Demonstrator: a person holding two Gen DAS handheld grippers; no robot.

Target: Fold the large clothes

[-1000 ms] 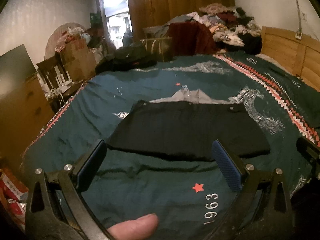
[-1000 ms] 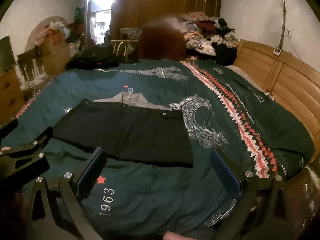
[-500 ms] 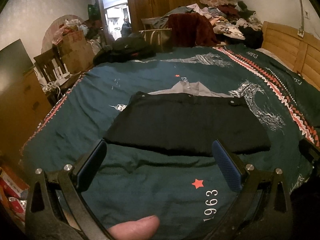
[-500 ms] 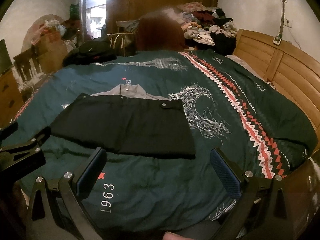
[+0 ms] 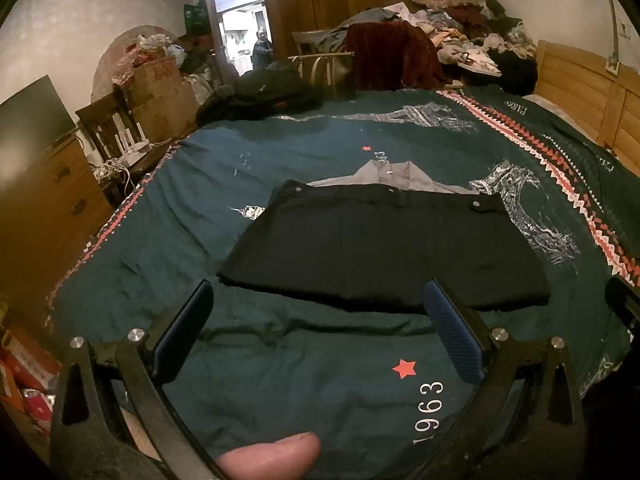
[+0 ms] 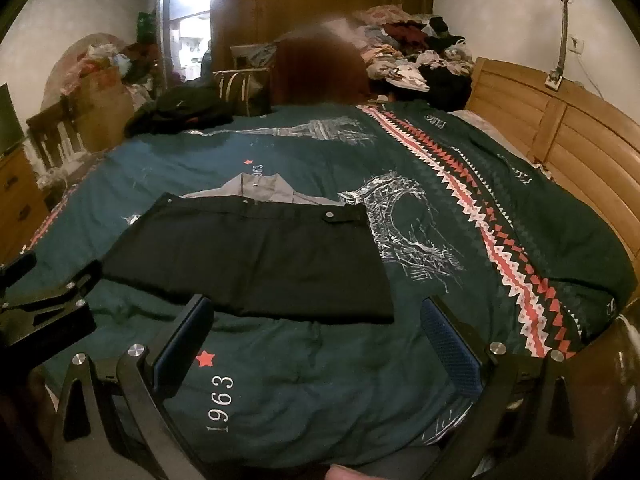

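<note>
A black folded garment (image 5: 380, 248) lies flat on the teal bed cover (image 5: 280, 360), with a folded grey garment (image 5: 384, 174) just behind it. My left gripper (image 5: 318, 316) is open and empty, held above the cover just short of the black garment's near edge. My right gripper (image 6: 316, 316) is open and empty, over the near right corner of the black garment (image 6: 248, 256). The grey garment (image 6: 256, 188) shows behind it. The left gripper's body (image 6: 44, 304) shows at the left of the right wrist view.
A wooden headboard (image 6: 560, 140) runs along the right. A heap of clothes (image 5: 460, 36) and a dark red garment on a chair (image 5: 392, 56) stand at the far end. A black bag (image 5: 264, 92), boxes, a wooden dresser (image 5: 44, 200) and an open doorway (image 5: 240, 20) are at left.
Both grippers have risen and pulled back a little, so the bed and the black garment sit lower in view. Both stay open and empty. The garments have not moved.
</note>
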